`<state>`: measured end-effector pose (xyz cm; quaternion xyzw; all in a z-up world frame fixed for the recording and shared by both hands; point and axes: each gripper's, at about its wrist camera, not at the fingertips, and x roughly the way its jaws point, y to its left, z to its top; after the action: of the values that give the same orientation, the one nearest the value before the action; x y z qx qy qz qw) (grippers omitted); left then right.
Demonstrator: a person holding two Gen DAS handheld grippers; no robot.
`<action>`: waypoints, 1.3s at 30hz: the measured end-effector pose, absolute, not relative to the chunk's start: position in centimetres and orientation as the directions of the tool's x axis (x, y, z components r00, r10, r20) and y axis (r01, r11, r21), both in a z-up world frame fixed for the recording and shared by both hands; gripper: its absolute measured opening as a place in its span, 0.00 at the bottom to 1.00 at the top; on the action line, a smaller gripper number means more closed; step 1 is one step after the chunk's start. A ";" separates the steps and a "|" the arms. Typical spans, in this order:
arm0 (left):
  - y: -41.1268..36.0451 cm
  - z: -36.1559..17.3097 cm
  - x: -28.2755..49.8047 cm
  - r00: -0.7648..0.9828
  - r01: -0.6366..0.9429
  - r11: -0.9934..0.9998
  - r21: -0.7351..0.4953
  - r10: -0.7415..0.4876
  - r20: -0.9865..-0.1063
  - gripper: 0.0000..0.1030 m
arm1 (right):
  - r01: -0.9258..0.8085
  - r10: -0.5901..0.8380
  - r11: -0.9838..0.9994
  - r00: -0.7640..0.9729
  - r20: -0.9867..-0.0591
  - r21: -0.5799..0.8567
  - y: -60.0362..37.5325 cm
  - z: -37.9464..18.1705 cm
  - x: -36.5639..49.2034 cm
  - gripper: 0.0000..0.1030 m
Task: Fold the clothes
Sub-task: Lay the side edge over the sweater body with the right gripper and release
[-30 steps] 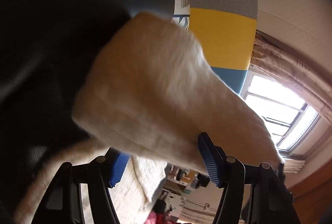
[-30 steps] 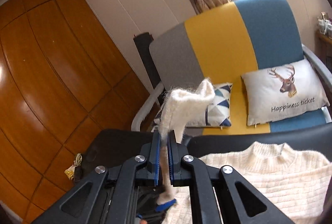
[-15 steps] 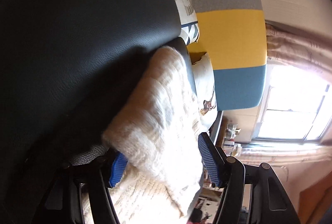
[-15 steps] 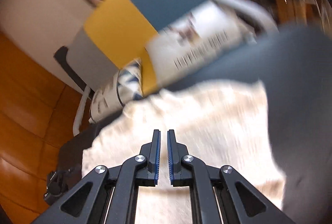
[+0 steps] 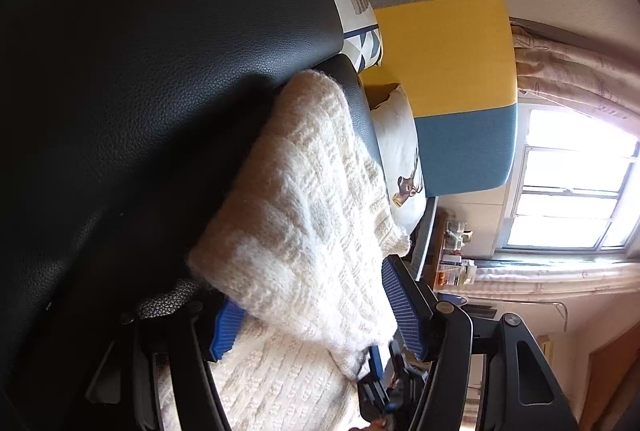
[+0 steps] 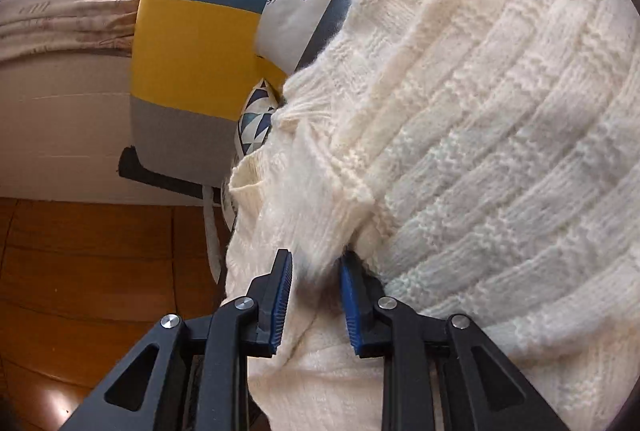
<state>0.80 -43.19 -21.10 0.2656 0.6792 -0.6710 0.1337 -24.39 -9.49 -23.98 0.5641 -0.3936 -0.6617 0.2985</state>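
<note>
Since 1 s ago, R gripper (image 6: 316, 295) no longer lifting the cuff in air; now lying down on the sweater (image 6: 500, 135), jaws parted w/ knit bunching between, not pinching. L gripper (image 5: 316, 311) spreading wide, folded sleeve (image 5: 304, 215) draping across the gap, loose, not clamped. Sweater lying on black leather surface (image 5: 160, 71), sleeve running from 6 toward 12 o'clock in L view; striped sofa (image 5: 444, 51) at 1 o'clock. Probably finishing sleeve fold-in. Next: prob. withdrawing both w/o dragging knit, then regripping hem for the body fold.
</note>
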 end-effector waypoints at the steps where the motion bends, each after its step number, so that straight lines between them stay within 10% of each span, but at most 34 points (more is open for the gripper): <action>1: -43.1 -21.3 1.1 -0.825 0.537 -0.037 -0.843 0.186 -0.533 0.65 | -0.048 -0.829 -0.521 -0.207 -0.519 0.852 -9.8 -23.8 -24.3 0.23; 7: -44.0 -21.6 1.6 -0.834 0.526 -0.026 -0.850 0.181 -0.521 0.65 | 0.213 -0.680 -0.732 -0.262 -0.684 0.647 -13.1 -20.1 -23.9 0.05; 17: -42.5 -17.4 -0.7 -0.839 0.472 -0.244 -0.847 0.172 -0.517 0.63 | 0.362 -0.586 -0.810 -0.459 -0.668 0.462 -9.0 -12.5 -23.9 0.05; 24: -40.1 -19.5 -2.4 -0.780 0.522 -0.285 -0.804 0.222 -0.585 0.63 | 0.213 -0.549 -0.835 -0.372 -0.748 0.507 -4.1 -20.7 -23.5 0.06; 39: -41.0 -21.6 2.4 -0.862 0.481 -0.007 -0.877 0.178 -0.475 0.64 | 0.135 -0.705 -0.688 -0.357 -0.613 0.713 -1.8 -22.2 -23.9 0.24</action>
<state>2.41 -41.02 -21.62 0.2370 0.6955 -0.6687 0.1134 -23.86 -1.82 -22.24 0.4978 -0.2864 -0.7722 0.2719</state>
